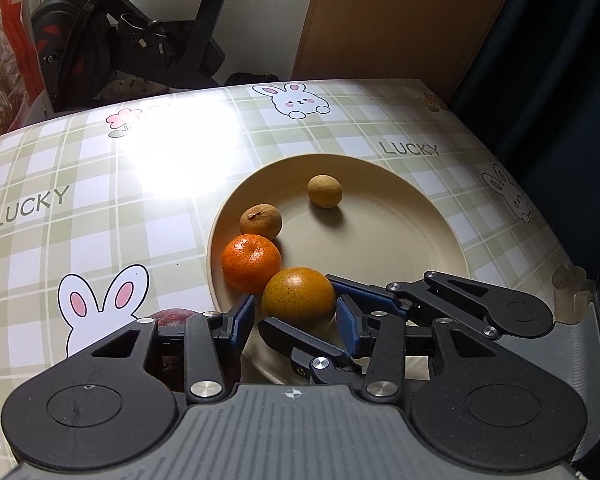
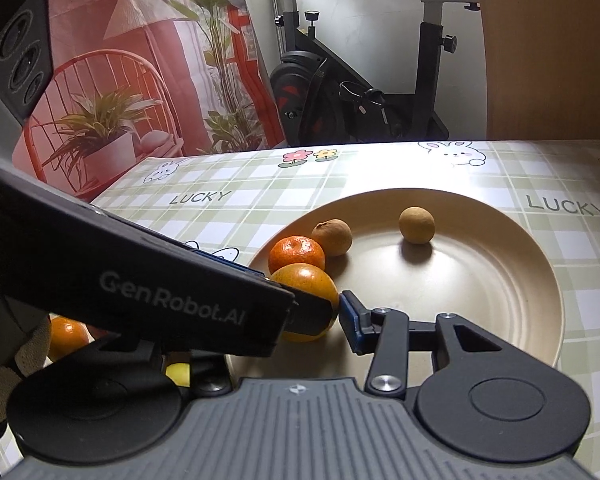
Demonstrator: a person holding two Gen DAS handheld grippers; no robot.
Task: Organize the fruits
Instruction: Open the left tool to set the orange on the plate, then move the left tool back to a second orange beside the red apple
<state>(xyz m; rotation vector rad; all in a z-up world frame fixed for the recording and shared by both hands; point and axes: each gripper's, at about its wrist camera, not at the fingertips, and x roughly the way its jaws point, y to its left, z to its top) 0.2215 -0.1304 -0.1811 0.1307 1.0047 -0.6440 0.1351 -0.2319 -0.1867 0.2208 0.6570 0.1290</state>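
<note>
Fruit half hidden here: a dark red one (image 1: 168, 317) sits behind the left hand-held gripper (image 1: 296, 320), which is spread wide around the big orange (image 1: 298, 296) on the plate (image 1: 380, 240). Right hand-held gripper (image 2: 320, 316) is mostly blocked, can't tell its state. Counter has a plaid cloth (image 1: 100, 184) printed "LUCKY", exercise bike (image 2: 360, 92) behind. Casing reads "GenRobot.AI".

Near-left of the plate is jammed, the far-right half is wide open

Both grippers crowd the plate (image 1: 440, 240) at its near rim: the left gripper (image 1: 296, 320) straddles the speckled orange (image 1: 299, 297) and the right gripper (image 2: 312, 316) noses in too, with a tangerine (image 1: 251, 263) and a brown fruit (image 1: 260, 222) touching just behind. Only a small round fruit (image 1: 325, 191) sits apart, toward the far side.
</note>
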